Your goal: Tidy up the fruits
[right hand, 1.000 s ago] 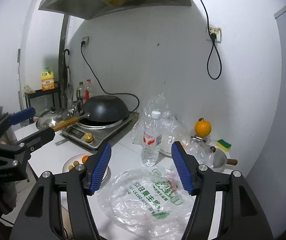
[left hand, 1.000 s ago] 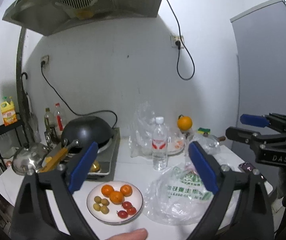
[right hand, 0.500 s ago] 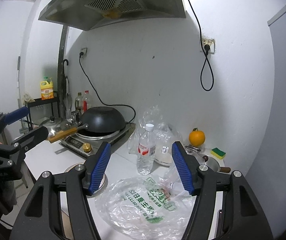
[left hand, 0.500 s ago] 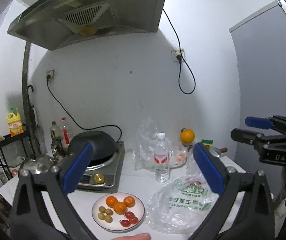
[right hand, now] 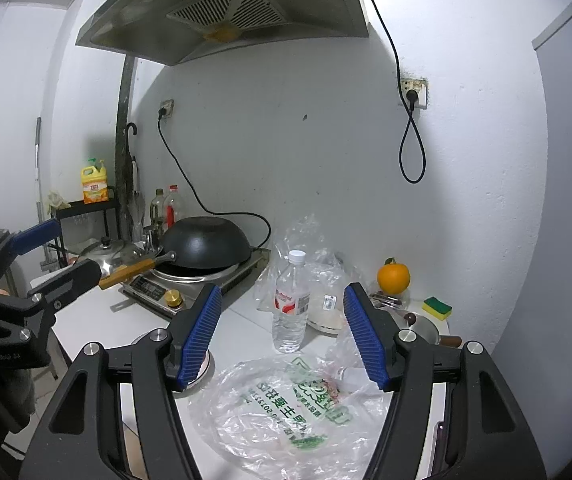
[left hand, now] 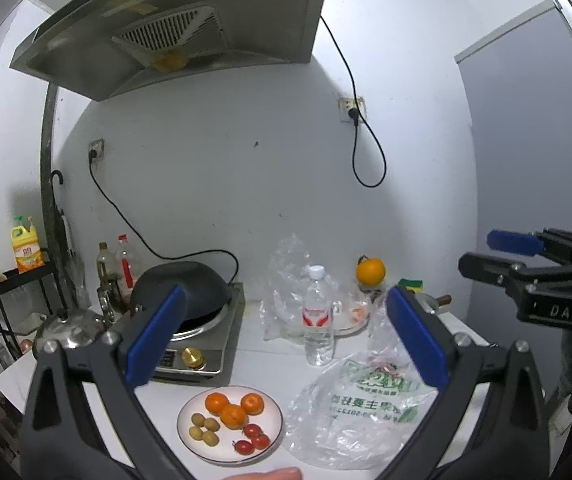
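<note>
While both tongs hang high above the worktop [left hand: 262, 360], the fruit sits low and forward of them. Starting at the left: the left tongs [left hand: 286, 340] are spread wide, nothing between the blue pads, and they frame the plate [left hand: 190, 436], which lies below and ahead, close to the near edge. On that plate the fruit is grouped by kind: small green fruits [left hand: 204, 430] on the left side, three tangerines [left hand: 233, 408] at the back, small red tomatoes [left hand: 253, 437] at the front right. The groups lie near one another but each keeps to its own patch.

Moving right, just beside the plate lies a crumpled plastic bag [left hand: 359, 412] with green print, its mouth slack; I cannot tell whether anything is inside. From the right wrist view, the right tongs [right hand: 282, 336] are spread too, empty, and the bag [right hand: 286, 408] lies straight below and ahead of them, while only a sliver of the plate [right hand: 202, 364] peeks out behind the left pad. So, by my judgement, the left tongs are nearer the plate and the right tongs nearer the bag.

Farther back stand a water bottle [left hand: 317, 320] and a lone orange [left hand: 370, 271] near the wall, well apart from the plate. This sorted plate fits either fruit laid out ready for bagging or fruit already arranged; the views do not settle which.
</note>
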`<state>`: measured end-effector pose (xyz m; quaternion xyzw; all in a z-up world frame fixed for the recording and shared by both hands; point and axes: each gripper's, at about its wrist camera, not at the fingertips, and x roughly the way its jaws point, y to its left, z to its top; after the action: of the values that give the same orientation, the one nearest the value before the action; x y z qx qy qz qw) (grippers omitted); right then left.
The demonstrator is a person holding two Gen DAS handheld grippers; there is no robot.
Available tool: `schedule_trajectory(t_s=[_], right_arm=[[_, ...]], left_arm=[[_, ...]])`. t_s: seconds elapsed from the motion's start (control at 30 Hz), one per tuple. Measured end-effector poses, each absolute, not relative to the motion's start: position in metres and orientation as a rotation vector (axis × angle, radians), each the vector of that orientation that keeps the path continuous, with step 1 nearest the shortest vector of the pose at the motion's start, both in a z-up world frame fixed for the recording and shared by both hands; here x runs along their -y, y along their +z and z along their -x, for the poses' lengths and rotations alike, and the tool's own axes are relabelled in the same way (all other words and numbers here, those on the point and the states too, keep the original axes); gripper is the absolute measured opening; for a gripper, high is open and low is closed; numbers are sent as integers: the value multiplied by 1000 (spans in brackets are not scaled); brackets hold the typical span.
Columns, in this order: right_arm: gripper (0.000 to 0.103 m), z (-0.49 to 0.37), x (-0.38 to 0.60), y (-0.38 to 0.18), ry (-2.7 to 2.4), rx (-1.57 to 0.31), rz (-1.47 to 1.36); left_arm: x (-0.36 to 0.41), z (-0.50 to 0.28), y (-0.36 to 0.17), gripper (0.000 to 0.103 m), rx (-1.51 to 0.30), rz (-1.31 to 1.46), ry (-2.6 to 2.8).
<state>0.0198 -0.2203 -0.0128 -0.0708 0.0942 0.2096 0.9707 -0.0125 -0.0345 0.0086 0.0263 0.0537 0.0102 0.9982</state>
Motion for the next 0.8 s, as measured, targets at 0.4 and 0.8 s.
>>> schedule_trajectory(t_s=[0.4, 0.8], right_arm=[[67, -21, 221, -13, 427, -191, 142], [67, -27, 226, -15, 426, -202, 142]], left_arm=[[40, 7, 7, 101, -124, -60, 6], [46, 3, 3, 101, -119, -85, -4]])
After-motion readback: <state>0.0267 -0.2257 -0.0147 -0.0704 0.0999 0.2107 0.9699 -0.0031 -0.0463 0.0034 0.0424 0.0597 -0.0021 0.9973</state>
